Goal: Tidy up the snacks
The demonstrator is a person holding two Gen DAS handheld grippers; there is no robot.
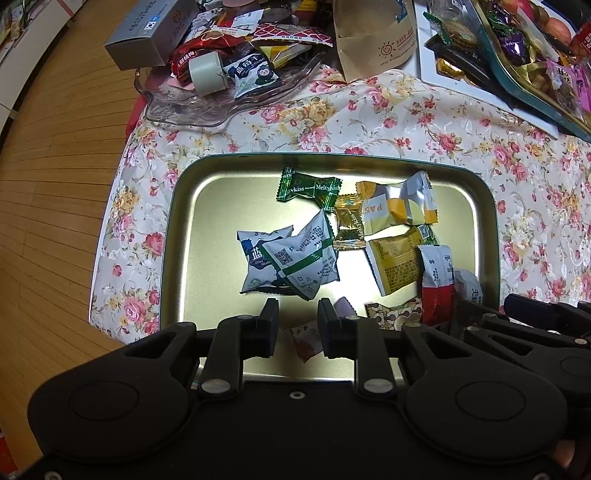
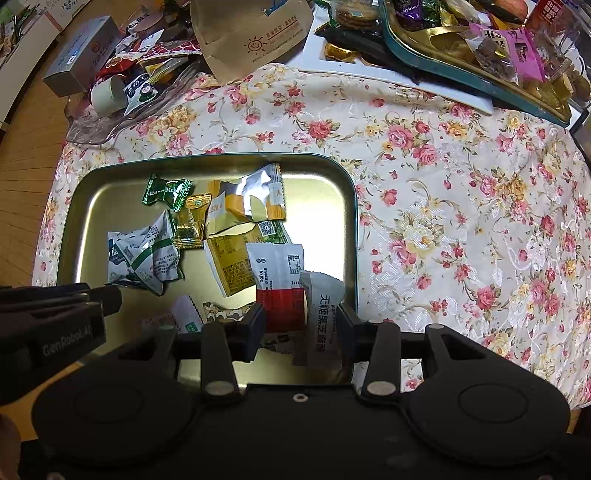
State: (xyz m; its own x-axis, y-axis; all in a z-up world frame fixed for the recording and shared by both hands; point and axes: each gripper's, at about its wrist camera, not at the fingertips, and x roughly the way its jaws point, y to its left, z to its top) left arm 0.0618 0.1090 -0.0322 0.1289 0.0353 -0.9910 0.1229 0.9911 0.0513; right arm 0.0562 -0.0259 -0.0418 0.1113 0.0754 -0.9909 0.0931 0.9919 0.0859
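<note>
- The gold metal tray [image 1: 192, 221] with its teal rim sat on the floral tablecloth [image 2: 461, 206] covering the worktop, and the snacks lay gathered toward its right half.
- At the far side lay a green Meltykiss candy [image 1: 308, 187], with a gold Meltykiss candy [image 1: 349, 223] just below it and a yellow-and-silver pastry packet [image 1: 400, 203] touching that one.
- Two white blueberry packets [image 1: 291, 260] overlapped near the middle, and a yellow packet [image 1: 397, 264] lay beside them.
- A red-and-white sachet [image 2: 279, 280] leaned across the yellow packet, and a white sesame packet [image 2: 321, 317] stood tilted against it.
- The right gripper [image 2: 301, 326] hung over the tray's right near corner, jaws partly apart; the sachet and sesame packet showed in the gap, but I couldn't tell whether the pads pressed on either.
- The left gripper [image 1: 295, 325] hovered just beside it above the tray's near edge, jaws partly open with nothing between them.
- Well beyond, a clear glass dish [image 1: 192, 107] held more snacks, next to a grey box [image 1: 147, 33], a brown paper bag [image 1: 373, 33] and a second teal tray [image 2: 480, 74] piled with sweets.
</note>
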